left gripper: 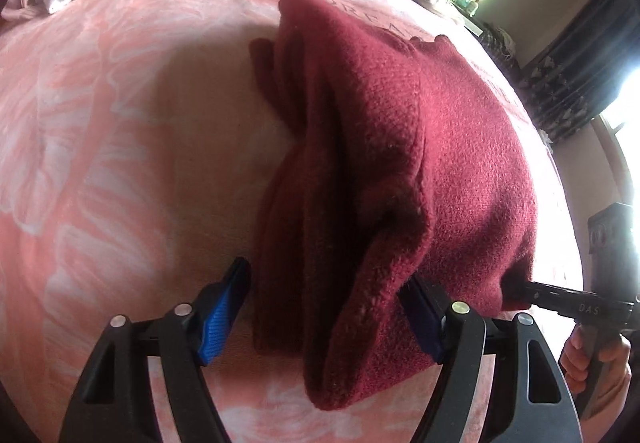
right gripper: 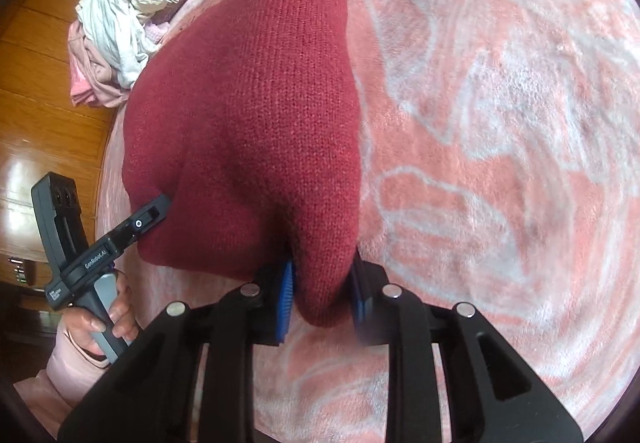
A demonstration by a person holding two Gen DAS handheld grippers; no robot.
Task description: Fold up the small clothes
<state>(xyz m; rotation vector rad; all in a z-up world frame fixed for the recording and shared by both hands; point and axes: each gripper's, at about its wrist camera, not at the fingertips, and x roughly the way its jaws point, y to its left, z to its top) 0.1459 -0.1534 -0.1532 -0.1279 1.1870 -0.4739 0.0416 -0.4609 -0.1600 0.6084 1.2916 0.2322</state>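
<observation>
1. I am working on a red knit (left gripper: 420, 147) that is lying on the pink blanket (left gripper: 120, 131); everything below is placed relative to that knit.
2. My left gripper (left gripper: 324, 307) is standing with its jaws wide apart at the knit's near edge. A bunched fold of the cloth is sitting between the blue pads (left gripper: 224, 315), but the left pad is clear of the cloth, so I am not gripping here.
3. My right gripper (right gripper: 320, 291) is clamping the knit's near corner, with the cloth pinched between both pads and rising in a peak away from them.
4. The knit is looking doubled over: one layer is lying over darker folds beneath it on the left wrist view's left side. I judge at least one fold is made, though the edges are still uneven.
5. What is left, as I read it: squaring that loose bundle, laying the held corner down flat, and perhaps one more fold.
6. Beyond the knit's far end, a heap of pale clothes (right gripper: 120, 15) is waiting, so more pieces seem unfolded.
</observation>
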